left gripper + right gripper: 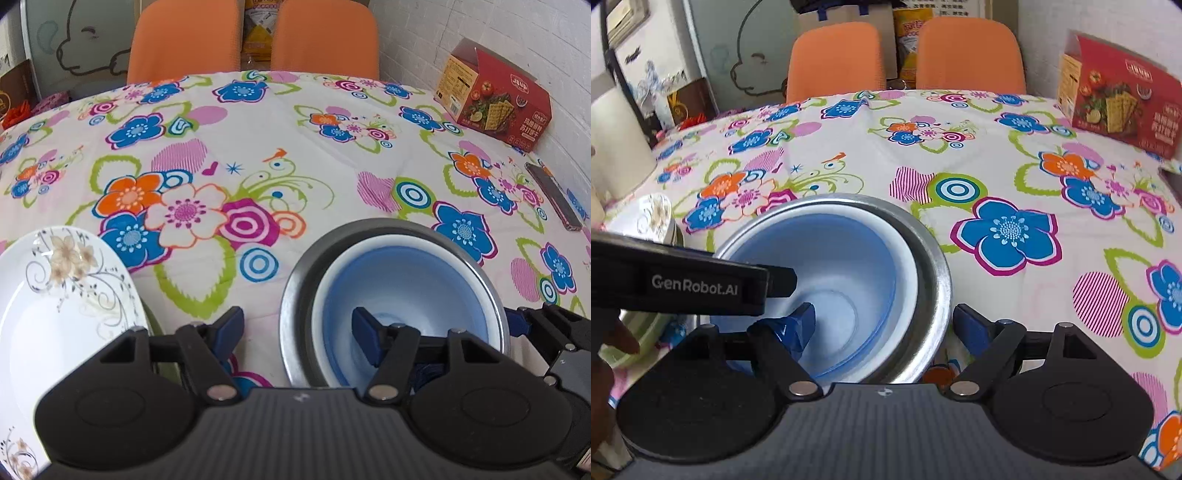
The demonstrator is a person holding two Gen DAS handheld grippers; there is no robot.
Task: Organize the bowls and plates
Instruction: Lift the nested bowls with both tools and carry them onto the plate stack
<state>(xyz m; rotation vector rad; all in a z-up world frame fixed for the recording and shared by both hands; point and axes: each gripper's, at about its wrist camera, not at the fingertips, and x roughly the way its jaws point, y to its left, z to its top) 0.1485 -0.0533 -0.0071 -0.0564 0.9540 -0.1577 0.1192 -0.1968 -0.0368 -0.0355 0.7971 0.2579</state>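
Blue bowl point(402, 291) nested inside steel bowl point(295, 295), near worktop point(295, 122) front edge. Floral plate point(55, 306) at front-left. Left gripper point(297, 326) and right gripper point(886, 325) fingers both spread, each straddling the bowls' rim, pinching nothing.

The tablecloth point(280, 122) is white, covered in big blue, orange and magenta flowers, lime-green leaves, pink striped patches and ringed circles. Near the left sits a white plate point(55, 314) with beige blossoms and thin grey scrolling vines. To its right a pale blue bowl point(402, 280) with a white rim nests inside a silver metal bowl point(295, 302). Far right, a dark red box point(495, 99) shows crackers and tomatoes. Two orange chairs point(184, 37) stand behind. Both grippers are black with blue pads point(967, 325)
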